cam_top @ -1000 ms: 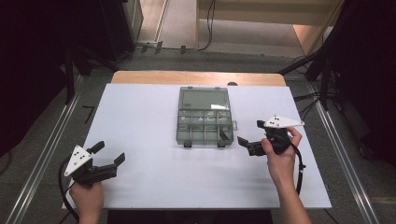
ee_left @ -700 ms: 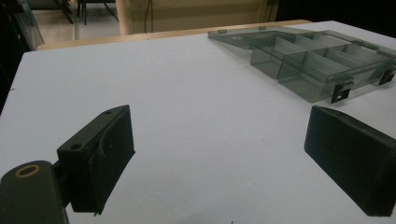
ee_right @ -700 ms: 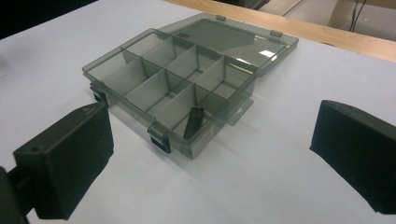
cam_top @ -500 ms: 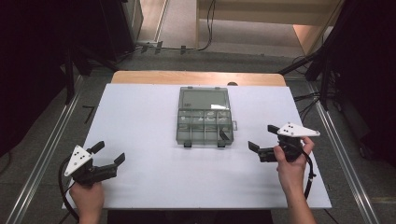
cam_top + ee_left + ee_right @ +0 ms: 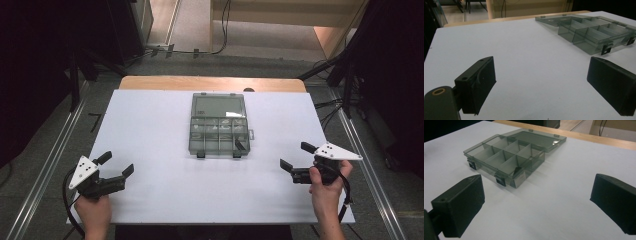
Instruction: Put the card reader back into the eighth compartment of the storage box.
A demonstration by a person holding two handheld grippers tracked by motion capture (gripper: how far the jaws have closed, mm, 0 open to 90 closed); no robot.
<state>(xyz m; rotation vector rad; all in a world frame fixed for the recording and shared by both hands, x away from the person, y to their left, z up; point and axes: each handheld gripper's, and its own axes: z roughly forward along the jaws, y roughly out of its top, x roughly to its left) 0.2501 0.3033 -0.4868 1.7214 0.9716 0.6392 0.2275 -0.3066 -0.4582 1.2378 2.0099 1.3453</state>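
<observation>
A smoky transparent compartment box [image 5: 218, 125] lies in the middle of the white table [image 5: 150, 120], its lid open and lying flat on the far side. A small dark piece [image 5: 240, 144] sits in its near right compartment. My left gripper [image 5: 118, 163] is held low at the near left corner, open and holding nothing, far from the box. My right gripper [image 5: 294, 155] hovers open to the right of the box, a short way off its near right corner. The left gripper view shows the box [image 5: 589, 32] beyond the gripper [image 5: 541, 85]. The right gripper view shows the box [image 5: 506, 157] ahead of the gripper [image 5: 539, 205].
A wooden strip [image 5: 210, 82] runs along the table's far edge. Metal rails [image 5: 45, 165] flank both sides, and cables [image 5: 330, 107] lie on the floor at the right. White table surface stretches between the grippers and the box.
My right gripper has drawn back from the box's near right corner, moving right and toward the person. The left gripper and the box have stayed put.
</observation>
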